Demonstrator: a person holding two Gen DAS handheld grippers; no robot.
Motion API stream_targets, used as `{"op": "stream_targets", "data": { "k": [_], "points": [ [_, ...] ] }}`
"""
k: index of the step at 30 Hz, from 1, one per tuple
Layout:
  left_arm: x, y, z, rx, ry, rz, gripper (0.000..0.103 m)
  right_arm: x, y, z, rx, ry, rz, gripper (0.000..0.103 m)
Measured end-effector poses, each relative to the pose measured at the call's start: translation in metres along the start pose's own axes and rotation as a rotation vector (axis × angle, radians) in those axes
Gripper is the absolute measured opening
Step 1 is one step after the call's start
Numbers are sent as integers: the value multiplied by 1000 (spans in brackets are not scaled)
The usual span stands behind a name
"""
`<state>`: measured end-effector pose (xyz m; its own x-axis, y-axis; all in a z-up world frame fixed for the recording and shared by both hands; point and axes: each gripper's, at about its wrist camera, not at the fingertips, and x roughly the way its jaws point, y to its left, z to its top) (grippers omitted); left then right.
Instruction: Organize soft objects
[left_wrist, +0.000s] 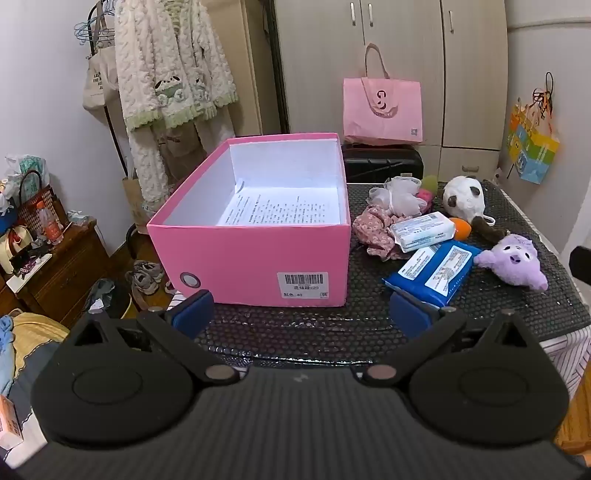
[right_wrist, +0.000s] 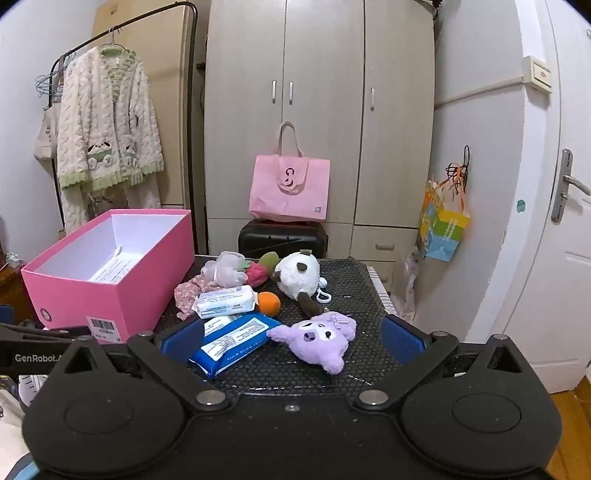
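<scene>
Left gripper (left_wrist: 301, 314) and right gripper (right_wrist: 291, 339) spread wide, empty; "GenRobot" legible; pink box (left_wrist: 255, 251) label possibly "40".

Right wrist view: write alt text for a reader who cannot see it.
The open right gripper hovers over a black mat holding nothing; ahead lie a purple plush, a blue wipes pack, a white wipes pack, an orange ball and a panda plush. An open pink box stands on their left.

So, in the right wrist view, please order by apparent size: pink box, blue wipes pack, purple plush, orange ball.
1. pink box
2. blue wipes pack and purple plush: alike, and nearest the camera, so unranked
3. orange ball
</scene>
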<state>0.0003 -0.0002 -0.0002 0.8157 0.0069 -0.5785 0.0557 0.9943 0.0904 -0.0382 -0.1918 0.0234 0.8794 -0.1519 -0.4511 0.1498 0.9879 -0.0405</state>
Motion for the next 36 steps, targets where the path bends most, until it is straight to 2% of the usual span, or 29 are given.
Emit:
{"op": "stream_targets", "data": {
  "k": [36],
  "points": [
    [2, 4, -3, -13, 6, -20, 103, 1, 2, -5, -18, 27, -24, 103]
  ]
}}
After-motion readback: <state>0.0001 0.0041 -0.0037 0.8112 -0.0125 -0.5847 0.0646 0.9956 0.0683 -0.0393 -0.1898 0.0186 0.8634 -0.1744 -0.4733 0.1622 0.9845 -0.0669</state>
